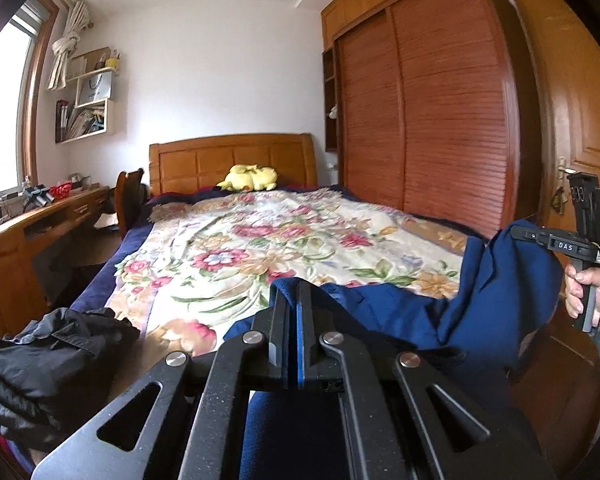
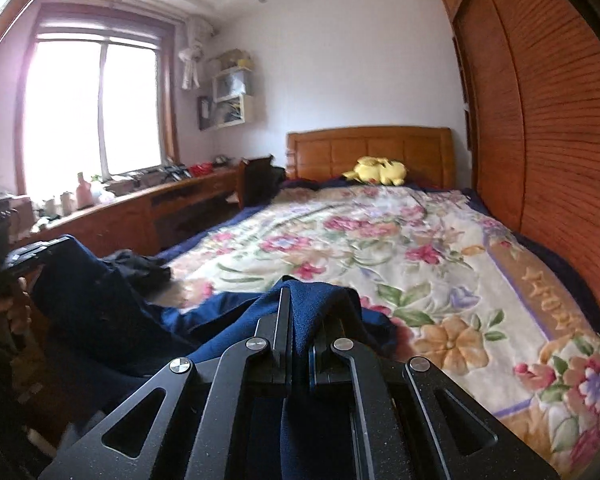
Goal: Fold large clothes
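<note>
Left gripper (image 1: 293, 292) and right gripper (image 2: 300, 300) each pinch the blue garment (image 1: 480, 300) tight above the bed (image 1: 260, 240); holding both corners level should spread it flat

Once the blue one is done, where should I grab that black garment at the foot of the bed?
The black garment lies crumpled at the bed's near left corner. Probably best to come down from above with the left gripper and pinch the raised fold along its top edge, which stands clear of the heap.

Daylight is pouring through a wood-framed window (image 2: 92, 108) onto a floral-blanketed wooden bed (image 1: 260, 240), with a slatted brown wardrobe (image 1: 428, 104) standing beside it.
</note>
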The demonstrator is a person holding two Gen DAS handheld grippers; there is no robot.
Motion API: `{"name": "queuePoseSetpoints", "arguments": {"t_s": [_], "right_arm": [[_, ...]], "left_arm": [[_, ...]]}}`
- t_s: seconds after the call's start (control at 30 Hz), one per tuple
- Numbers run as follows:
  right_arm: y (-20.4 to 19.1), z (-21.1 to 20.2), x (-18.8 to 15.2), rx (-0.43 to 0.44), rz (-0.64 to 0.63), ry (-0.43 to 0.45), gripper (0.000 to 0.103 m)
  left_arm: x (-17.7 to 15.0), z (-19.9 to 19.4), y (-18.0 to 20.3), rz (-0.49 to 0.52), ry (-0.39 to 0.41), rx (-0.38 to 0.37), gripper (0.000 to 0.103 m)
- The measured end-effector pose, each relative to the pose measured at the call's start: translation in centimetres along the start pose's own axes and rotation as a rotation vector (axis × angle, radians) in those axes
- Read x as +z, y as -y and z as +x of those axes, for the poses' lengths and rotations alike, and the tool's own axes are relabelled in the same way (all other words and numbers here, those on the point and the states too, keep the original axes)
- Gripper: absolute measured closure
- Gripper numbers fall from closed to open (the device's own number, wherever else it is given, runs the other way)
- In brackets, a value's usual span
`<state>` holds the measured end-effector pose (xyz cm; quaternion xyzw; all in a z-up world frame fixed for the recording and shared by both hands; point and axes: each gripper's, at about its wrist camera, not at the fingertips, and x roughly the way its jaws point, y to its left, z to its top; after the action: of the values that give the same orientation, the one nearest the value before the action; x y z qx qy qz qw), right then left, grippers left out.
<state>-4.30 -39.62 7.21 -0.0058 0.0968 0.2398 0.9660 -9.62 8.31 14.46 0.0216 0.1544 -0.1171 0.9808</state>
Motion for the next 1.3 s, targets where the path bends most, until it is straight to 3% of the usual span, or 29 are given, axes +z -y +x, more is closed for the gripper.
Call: {"name": "queuePoseSetpoints", "arguments": {"t_s": [0.23,0.67,0.93,1.17,1.27,1.3], "right_arm": [[2.4,8.2,-0.9,-0.082,0.012,-0.108,0.098],[5.4,18.7,1.7,-0.162,0.052,-0.158,0.098],[7.2,26.1,0.5,-0.241,0.043,-0.275,0.098],[5.8,28.0,0.5,-0.271,-0.021,-0.333,0.097],[5.0,27.5,0.7,-0.275,-0.054,-0.33,0.089],[4.7,27.1,0.8,-0.281,-0.061,-0.325,0.081]], "left_arm": [[-1.2,6.1,-1.4,-0.005,-0.089,0.052,0.1],[0.3,16.2,-4.5,-0.006,-0.122,0.146,0.1],[-0.6,22.4,-6.7,-0.046,-0.164,0.177,0.1],[-2.4,24.7,-7.1,-0.039,-0.211,0.187,0.1],[-2.4,24.1,-7.2,-0.054,-0.22,0.171,0.1],[-2.4,23.9,-7.3,-0.058,-0.224,0.167,0.1]]}}
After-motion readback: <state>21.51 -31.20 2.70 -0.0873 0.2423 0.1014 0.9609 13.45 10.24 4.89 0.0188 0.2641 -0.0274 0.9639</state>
